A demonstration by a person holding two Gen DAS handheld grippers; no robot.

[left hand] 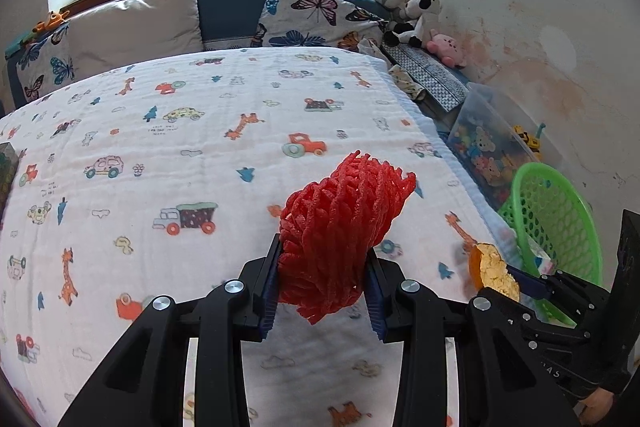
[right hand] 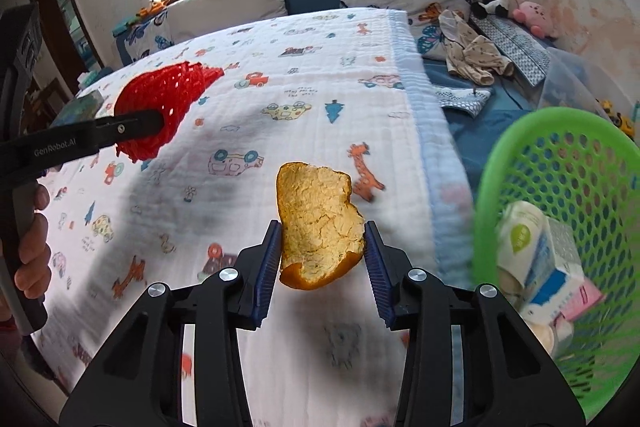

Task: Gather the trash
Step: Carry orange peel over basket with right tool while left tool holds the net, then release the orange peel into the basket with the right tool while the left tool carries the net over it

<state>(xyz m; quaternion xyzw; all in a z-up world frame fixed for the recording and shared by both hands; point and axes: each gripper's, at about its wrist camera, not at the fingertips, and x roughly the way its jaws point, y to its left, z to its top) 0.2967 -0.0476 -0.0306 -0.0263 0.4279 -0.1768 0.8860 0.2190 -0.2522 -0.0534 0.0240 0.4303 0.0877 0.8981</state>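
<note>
My left gripper (left hand: 324,267) is shut on a red foam fruit net (left hand: 340,227), held above the bed; from the right wrist view the red net (right hand: 164,107) sits at the left in that gripper. My right gripper (right hand: 322,255) is shut on a piece of orange peel (right hand: 318,227), pale inner side facing the camera. In the left wrist view the peel (left hand: 494,269) shows at the lower right, near the green basket (left hand: 560,211). The green perforated basket (right hand: 520,155) stands to the right of the peel, beside the bed.
A white blanket (left hand: 200,155) printed with cars and giraffes covers the bed. Cartons and wrappers (right hand: 540,259) lie in the basket. Pillows (left hand: 132,23), plush toys (left hand: 416,15), a clear toy box (left hand: 488,147) and crumpled clothes (right hand: 472,55) line the far and right sides. A hand (right hand: 32,251) grips the left handle.
</note>
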